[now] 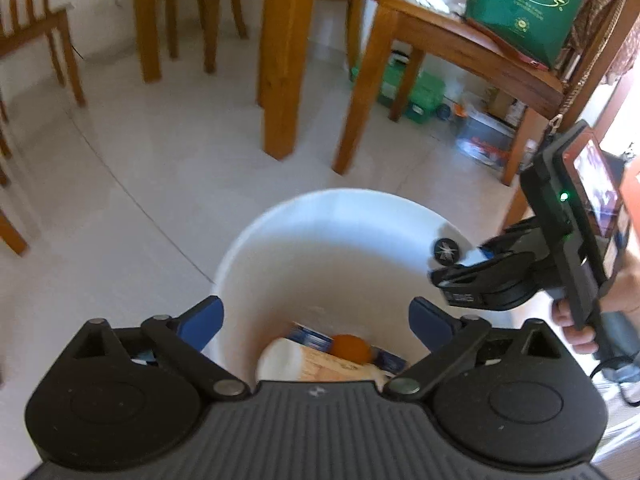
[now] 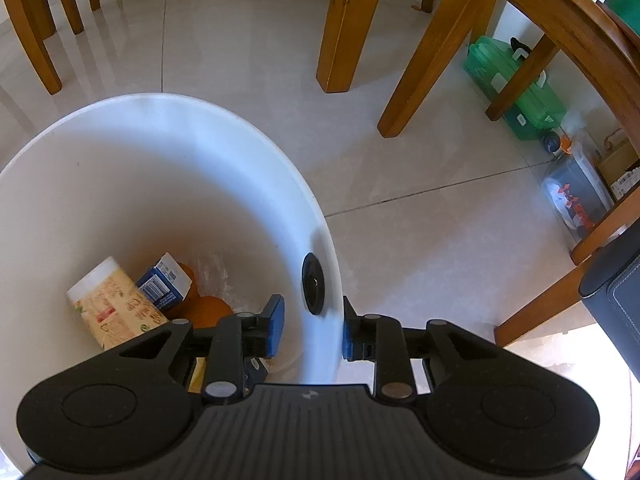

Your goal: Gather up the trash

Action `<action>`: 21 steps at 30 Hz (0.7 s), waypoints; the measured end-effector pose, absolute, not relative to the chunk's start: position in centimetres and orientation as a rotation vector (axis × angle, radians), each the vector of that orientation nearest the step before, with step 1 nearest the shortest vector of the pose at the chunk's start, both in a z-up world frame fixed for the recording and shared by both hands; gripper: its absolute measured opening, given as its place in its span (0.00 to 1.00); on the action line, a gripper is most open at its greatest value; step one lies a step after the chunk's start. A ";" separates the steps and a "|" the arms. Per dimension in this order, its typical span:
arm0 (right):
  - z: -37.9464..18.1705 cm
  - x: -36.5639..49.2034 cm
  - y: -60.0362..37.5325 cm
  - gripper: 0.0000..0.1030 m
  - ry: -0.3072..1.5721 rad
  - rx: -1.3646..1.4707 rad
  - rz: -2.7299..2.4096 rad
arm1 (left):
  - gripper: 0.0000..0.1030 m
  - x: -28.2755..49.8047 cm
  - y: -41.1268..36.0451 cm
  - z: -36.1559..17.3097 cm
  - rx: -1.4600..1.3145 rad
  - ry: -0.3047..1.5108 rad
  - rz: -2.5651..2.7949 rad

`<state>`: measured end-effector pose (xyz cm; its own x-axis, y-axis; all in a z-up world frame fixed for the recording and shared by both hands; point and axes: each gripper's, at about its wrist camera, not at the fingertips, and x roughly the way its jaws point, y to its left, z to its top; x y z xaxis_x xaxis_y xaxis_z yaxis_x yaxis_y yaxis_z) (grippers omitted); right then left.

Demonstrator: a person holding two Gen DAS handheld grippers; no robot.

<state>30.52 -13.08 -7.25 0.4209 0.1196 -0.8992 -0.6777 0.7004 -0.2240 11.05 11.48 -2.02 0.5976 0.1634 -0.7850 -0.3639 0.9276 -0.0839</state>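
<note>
Left hand-held gripper (image 1: 316, 322) hangs over the mouth of the round white plastic bucket (image 1: 320, 216), jaws spread wide w/ nothing between the blue pads (image 1: 208, 320); they frame the trash lying at the bucket's bottom.

Trash inside, seen from both wrist views: cream-coloured paper cup w/ orange print (image 2: 112, 312) lying on its side, blue-and-white small carton (image 2: 166, 282) resting against it, and an orange round fruit or peel (image 2: 208, 312) just beside the carton. All three touch or overlap at the bottom of the bucket.

Right hand-held gripper (image 2: 314, 330) sits at the bucket's right rim, one blue pad inside the wall, the other outside, by a round black knob (image 2: 314, 282) on the wall. Jaws narrow and straddling the rim; there is a small gap at the pads, so cannot tell if they actually press the wall. In the left wrist view this same gripper (image 1: 442, 272) shows at the rim, held by a person's hand (image 1: 576, 320).

Bucket stands on pale tiled floor (image 2: 400, 168). Around it: wooden chair and bench legs (image 2: 344, 24). Under a wooden chair (image 1: 460, 52) at right: green translucent plastic box (image 2: 520, 92) and a clear plastic box (image 2: 576, 200), on the floor, well apart from the bucket. A green paper bag w/ gold lettering (image 1: 528, 4) stands on that chair's seat.
</note>
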 end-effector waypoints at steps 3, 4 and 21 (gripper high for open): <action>-7.2 30.3 -13.1 0.31 1.026 -0.633 0.543 | 0.98 10.0 11.0 -1.4 -0.216 0.845 0.352; -7.2 30.3 -13.2 0.31 1.027 -0.634 0.543 | 0.99 9.6 10.9 -1.3 -0.207 0.835 0.366; -3.1 25.4 -14.3 1.00 1.098 -0.582 0.653 | 0.99 7.7 7.6 -0.9 -0.219 0.836 0.627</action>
